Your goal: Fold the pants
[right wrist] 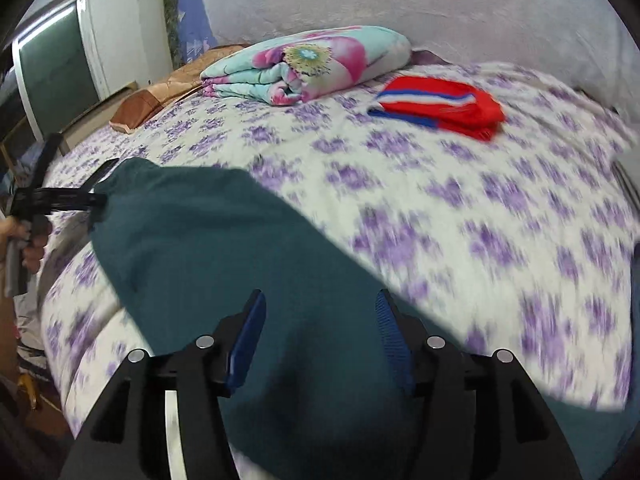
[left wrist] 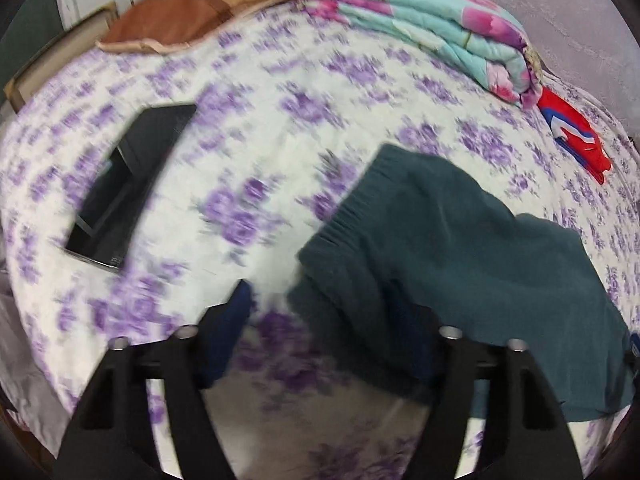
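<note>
White bedding (left wrist: 280,152) printed with purple flowers fills the left wrist view, carrying one black flat device (left wrist: 128,184), one brown pillow (left wrist: 168,24), one folded floral quilt (left wrist: 432,24) and one red striped garment (left wrist: 576,136). One pair of teal pants (left wrist: 460,248) lies to the right, covering the right finger of the left gripper (left wrist: 324,308), whose jaws stand wide. From the right wrist, the right gripper (right wrist: 320,320) hovers wide above the pants. No writing is readable.

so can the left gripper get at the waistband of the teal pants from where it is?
Probably yes. The left gripper is open, with the teal pants already draped over its right finger. The ribbed waistband lies just ahead, with nothing between them.
</note>
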Demonstrator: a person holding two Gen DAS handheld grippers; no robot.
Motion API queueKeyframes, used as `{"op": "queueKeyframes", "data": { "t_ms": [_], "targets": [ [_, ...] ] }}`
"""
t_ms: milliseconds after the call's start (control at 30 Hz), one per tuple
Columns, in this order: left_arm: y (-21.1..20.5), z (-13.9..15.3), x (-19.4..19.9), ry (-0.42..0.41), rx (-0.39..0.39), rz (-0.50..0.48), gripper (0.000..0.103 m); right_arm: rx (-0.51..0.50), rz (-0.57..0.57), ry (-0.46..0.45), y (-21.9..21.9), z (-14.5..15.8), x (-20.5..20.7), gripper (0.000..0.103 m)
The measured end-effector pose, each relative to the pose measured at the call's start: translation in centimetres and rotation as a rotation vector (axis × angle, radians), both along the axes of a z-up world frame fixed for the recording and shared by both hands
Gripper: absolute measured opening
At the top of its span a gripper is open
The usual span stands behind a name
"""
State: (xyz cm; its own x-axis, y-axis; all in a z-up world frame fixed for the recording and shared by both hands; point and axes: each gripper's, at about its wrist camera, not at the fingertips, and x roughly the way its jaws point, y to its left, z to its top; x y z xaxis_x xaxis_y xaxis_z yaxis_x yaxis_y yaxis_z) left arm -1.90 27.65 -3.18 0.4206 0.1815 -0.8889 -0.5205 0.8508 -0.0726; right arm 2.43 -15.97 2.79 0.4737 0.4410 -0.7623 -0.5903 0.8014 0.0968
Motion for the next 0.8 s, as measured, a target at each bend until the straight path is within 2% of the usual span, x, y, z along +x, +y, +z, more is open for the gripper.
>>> {"op": "queueKeyframes", "data": {
  "t_ms": [67,133,233,300,333,367,400,500,567,600,667,733,800],
  "targets": [
    [-0.7,-0.2,0.4,0.009,0.055,0.003,0.056,0.011,-0.033,0.012,-1.5,-1.0,-0.9,0.060],
    [-0.8,-0.1,0.5,0.024,0.127,0.013,0.056,0.016,-0.094,0.042,-3.3,-2.0,-1.1,0.062],
    [-0.9,0.0,0.6,0.045,0.208,0.011,0.063,0.003,-0.179,0.108,-5.8,-3.6,-1.1,0.062],
    [-1.6,0.3,0.6,0.056,0.280,0.005,0.064,-0.018,-0.164,0.086,-6.6,-3.8,-1.8,0.062],
    [-2.2,0.6,0.5,0.072,0.363,0.011,0.065,-0.034,-0.169,0.083,-7.0,-3.8,-2.2,0.062],
    [-2.5,0.8,0.4,0.091,0.433,0.019,0.072,-0.035,-0.182,0.090,-7.7,-3.7,-2.6,0.062],
    [-2.4,1.0,0.3,0.097,0.451,0.022,0.074,-0.025,-0.187,0.096,-8.1,-3.5,-2.7,0.062],
    [-2.0,2.6,-0.5,0.060,0.353,0.044,0.074,0.056,-0.246,0.075,-12.0,-1.8,-4.1,0.062],
    [-3.6,4.7,-0.8,-0.025,0.365,0.013,0.074,0.072,-0.385,0.033,-15.6,-0.7,-4.9,0.064],
    [-4.9,5.6,-0.7,-0.066,0.369,-0.031,0.077,0.073,-0.494,0.019,-18.0,-0.3,-5.3,0.067],
    [-7.2,6.3,-0.1,-0.126,0.346,-0.112,0.090,0.102,-0.625,0.047,-21.3,-0.3,-5.8,0.067],
    [-9.8,6.4,0.7,-0.165,0.306,-0.212,0.090,0.149,-0.740,0.108,-24.2,-0.9,-6.6,0.067],
    [-11.5,5.7,1.8,-0.160,0.270,-0.270,0.091,0.200,-0.777,0.164,-25.8,-1.8,-7.2,0.067]
  ]
}}
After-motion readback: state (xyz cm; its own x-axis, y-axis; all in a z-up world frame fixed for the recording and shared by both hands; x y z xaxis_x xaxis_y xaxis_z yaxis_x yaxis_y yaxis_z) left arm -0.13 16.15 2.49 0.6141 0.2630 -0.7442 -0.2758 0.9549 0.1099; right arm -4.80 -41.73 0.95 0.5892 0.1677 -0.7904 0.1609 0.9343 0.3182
